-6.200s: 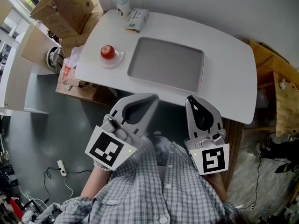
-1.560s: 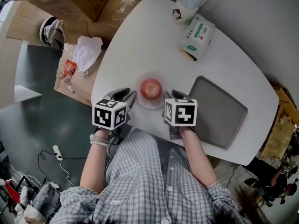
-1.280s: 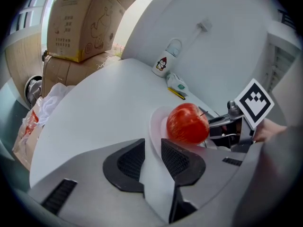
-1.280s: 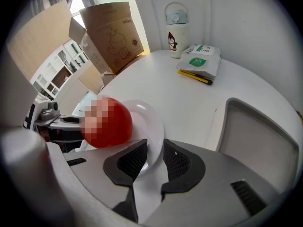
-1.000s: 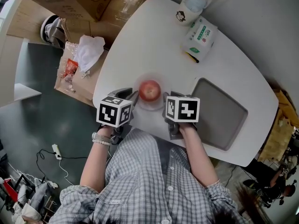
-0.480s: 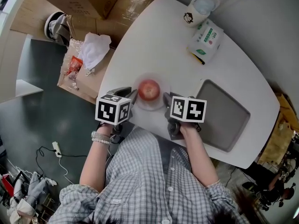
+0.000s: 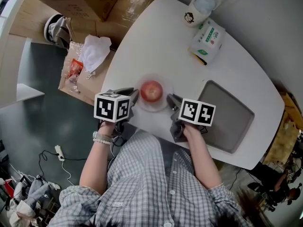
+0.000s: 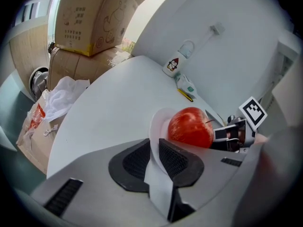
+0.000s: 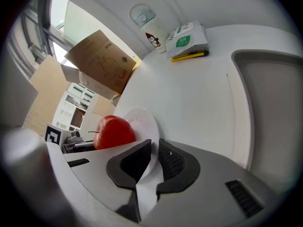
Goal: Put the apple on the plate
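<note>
Trouble, as we judge it, lies in any lift from here: the apple [image 7: 151, 91] already sits on the small white plate [image 7: 146, 109], near the close edge of the table [image 7: 227, 56], and it rests loose there; if one side rises before the other, the plate tilts and the apple may roll off onto the table or over its edge; a thin rim held only at the pad tips may also slip out, above all if our two hands pull apart. Our left gripper [image 7: 132, 98] pinches the plate's left rim, its jaws having just been closing on it; in the left gripper view the white rim stands between the dark pads, and both seem to press it; our right gripper [image 7: 171, 101] pinches the opposite rim the same way. Against the frame of a second ago, apple and plate lie where they lay; the right gripper's marker cube has rolled to a new slant; much earlier, both grippers hung off the table, close to our body, with nothing between their jaws.
</note>
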Demonstrator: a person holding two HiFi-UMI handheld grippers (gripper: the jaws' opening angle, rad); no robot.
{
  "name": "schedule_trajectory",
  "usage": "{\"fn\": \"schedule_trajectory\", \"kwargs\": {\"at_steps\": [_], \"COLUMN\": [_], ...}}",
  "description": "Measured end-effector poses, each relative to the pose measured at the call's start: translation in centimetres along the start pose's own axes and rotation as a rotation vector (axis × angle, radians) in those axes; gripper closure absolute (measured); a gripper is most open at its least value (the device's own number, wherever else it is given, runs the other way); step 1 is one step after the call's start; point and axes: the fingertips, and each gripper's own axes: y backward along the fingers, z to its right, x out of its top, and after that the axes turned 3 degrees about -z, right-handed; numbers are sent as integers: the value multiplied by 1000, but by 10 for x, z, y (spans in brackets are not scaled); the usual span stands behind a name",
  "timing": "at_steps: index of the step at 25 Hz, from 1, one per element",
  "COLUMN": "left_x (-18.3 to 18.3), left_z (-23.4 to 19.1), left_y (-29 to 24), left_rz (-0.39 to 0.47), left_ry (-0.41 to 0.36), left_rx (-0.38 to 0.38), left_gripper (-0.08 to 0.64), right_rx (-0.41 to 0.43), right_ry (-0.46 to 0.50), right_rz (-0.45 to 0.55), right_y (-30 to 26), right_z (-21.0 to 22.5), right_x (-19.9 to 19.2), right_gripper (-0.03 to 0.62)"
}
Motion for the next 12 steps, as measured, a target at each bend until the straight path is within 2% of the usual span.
{"fn": "schedule_trajectory", "kwargs": {"at_steps": [6,12], "left_x": [1,6], "left_z": [-5,1], "left_y": [4,6], "left_rz": [-31,-53], "left_ry": [47,75], "left_rx": [35,25], "left_gripper": [500,503], "right_rx": [66,95], "right_ry": [-76,-141], "right_rz": [3,-5], "right_y": [4,7], "right_z": [-8,-6], "right_x": [0,-3], "right_gripper": [545,546]}}
